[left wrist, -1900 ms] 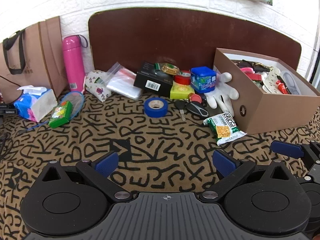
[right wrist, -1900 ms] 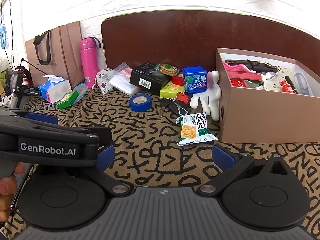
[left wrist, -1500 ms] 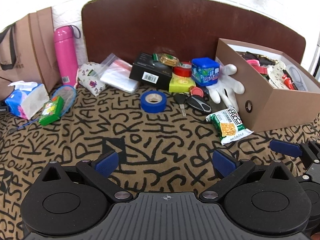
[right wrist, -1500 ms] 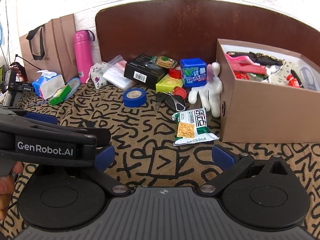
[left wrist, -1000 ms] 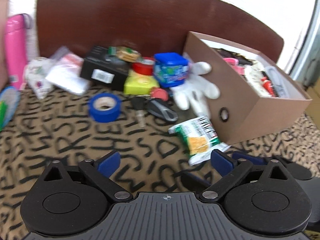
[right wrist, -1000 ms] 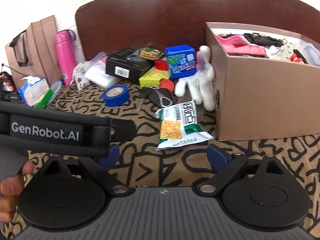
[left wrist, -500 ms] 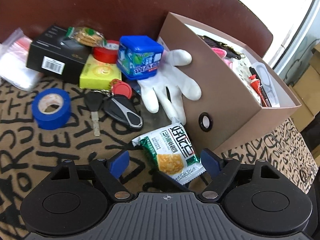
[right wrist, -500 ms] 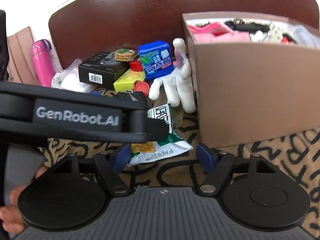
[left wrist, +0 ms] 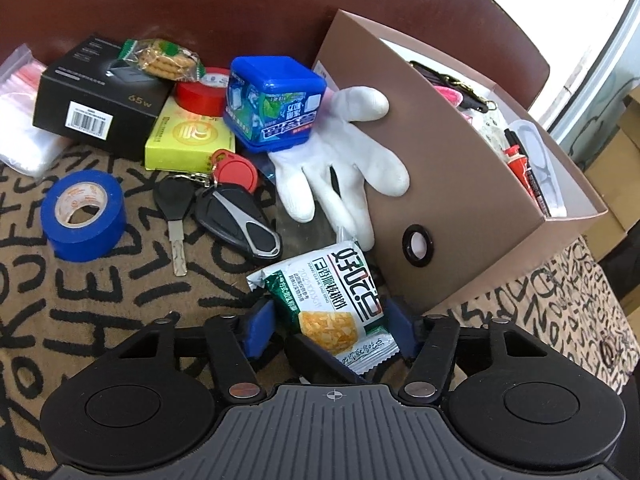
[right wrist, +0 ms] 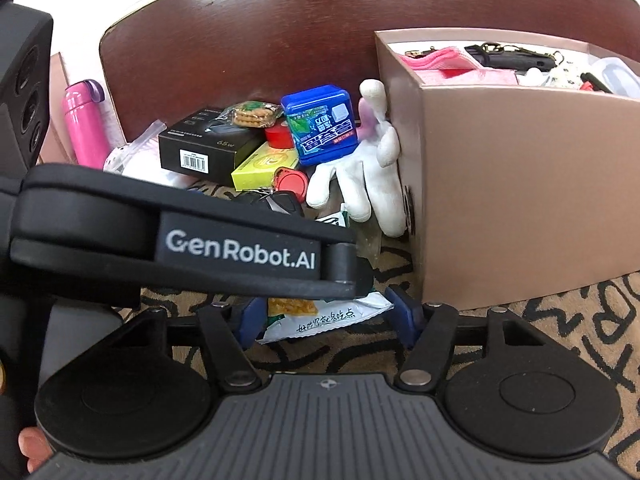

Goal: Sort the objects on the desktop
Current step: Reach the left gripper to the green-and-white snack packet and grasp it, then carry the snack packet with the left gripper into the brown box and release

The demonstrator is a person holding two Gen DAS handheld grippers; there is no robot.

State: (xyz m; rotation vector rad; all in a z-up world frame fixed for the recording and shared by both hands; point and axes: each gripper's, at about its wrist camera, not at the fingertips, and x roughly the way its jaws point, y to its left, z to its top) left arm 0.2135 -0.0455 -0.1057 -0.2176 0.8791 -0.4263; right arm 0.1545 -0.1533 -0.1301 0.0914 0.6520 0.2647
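While closing in: both claws now straddle the snack packet (left wrist: pixel 336 300), which earlier lay well ahead.
Left claw (left wrist: pixel 328 330): spread, flanking packet.
Right claw (right wrist: pixel 326 318): spread likewise.
Meaning: grasp imminent; box (left wrist: pixel 460 216) beside.

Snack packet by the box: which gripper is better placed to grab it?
Probably left. The left gripper has its fingers flanking the snack packet near its middle, while the right gripper reaches only its bottom edge, with the left one crossing its view.

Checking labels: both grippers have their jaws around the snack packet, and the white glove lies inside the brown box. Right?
Not quite. The white glove lies outside, against the wall of the brown box, as the left wrist view shows. Both grippers do have their jaws around the snack packet.
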